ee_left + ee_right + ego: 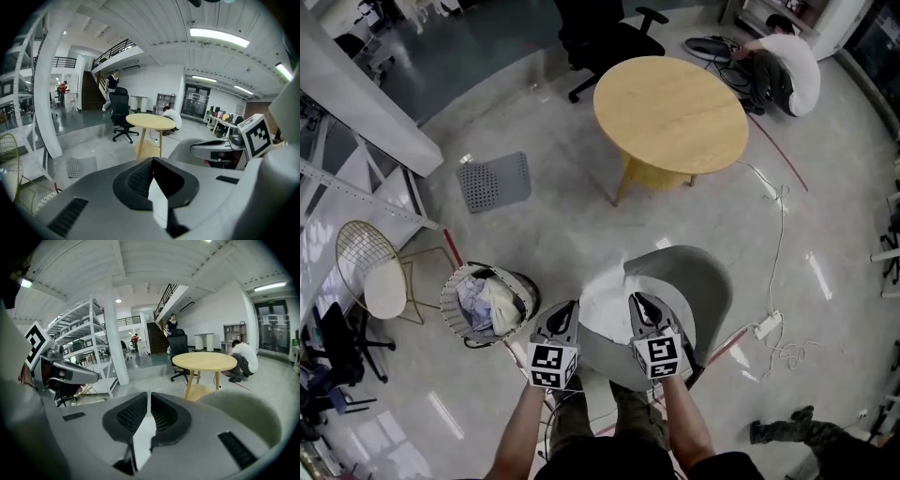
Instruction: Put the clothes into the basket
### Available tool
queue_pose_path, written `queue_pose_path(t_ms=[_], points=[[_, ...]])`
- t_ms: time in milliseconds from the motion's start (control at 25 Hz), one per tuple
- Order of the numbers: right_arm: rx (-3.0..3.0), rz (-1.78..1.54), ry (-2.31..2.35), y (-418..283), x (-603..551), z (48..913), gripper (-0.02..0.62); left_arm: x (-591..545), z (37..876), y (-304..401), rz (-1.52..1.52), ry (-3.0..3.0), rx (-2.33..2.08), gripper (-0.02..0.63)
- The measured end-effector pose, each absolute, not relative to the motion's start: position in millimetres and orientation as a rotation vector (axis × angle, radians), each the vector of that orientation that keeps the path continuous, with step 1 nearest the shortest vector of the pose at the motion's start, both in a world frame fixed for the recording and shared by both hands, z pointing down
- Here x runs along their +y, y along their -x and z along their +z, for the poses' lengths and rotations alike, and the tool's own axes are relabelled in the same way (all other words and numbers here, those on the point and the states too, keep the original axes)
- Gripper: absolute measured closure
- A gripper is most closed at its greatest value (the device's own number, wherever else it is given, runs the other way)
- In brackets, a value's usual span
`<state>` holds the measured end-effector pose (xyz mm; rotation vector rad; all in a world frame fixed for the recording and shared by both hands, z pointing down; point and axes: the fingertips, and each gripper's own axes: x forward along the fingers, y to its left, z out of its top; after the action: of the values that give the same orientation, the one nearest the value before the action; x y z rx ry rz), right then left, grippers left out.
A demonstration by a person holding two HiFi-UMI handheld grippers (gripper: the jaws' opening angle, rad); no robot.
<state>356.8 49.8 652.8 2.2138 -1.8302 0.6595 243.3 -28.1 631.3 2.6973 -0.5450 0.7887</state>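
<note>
While the left tongs (570, 307) and the right tongs (638, 300) are held pressed together over the white garment (605, 302) on the grey chair (698, 274), the basket (445, 302) is seen just left of the left tongs, judged the nearer.

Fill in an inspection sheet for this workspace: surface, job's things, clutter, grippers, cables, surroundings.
Surface: floor, grey and glossy.
Job's things: basket to the person's left, clothes inside; white garment draped on the grey chair.
Clutter: perforated mat on the floor.
Grippers: left hand-held gripper and right hand-held gripper both shut on the white garment.
Cables: white cable runs to a power strip right of the grey chair.
Surroundings: round table, office chair, wire chair, crouching person.
</note>
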Motion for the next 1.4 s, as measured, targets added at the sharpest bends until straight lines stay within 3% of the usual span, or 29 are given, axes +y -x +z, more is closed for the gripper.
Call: queue_pose_path(t_ms=[680,760,920,1400], points=[[-1.927,0.886,-2.034,-359.7,33.3,782.0,0.544,-17.0,739.0,-242.4,0.960,-2.546,-0.561,0.600],[-1.965,0.948,-2.002,-356.4,30.3,793.7,0.426,-16.0,745.1,-242.4,0.966,-2.532,-0.562,0.600],[-1.980,1.027,-1.976,-356.1,28.1,813.0,0.308,-13.4,751.5,-244.8,0.982,-2.521,-0.559,0.600],[-1.963,1.115,-1.924,-350.0,15.0,855.6,0.281,-15.3,769.3,-242.6,1.002,-2.485,-0.554,0.600]])
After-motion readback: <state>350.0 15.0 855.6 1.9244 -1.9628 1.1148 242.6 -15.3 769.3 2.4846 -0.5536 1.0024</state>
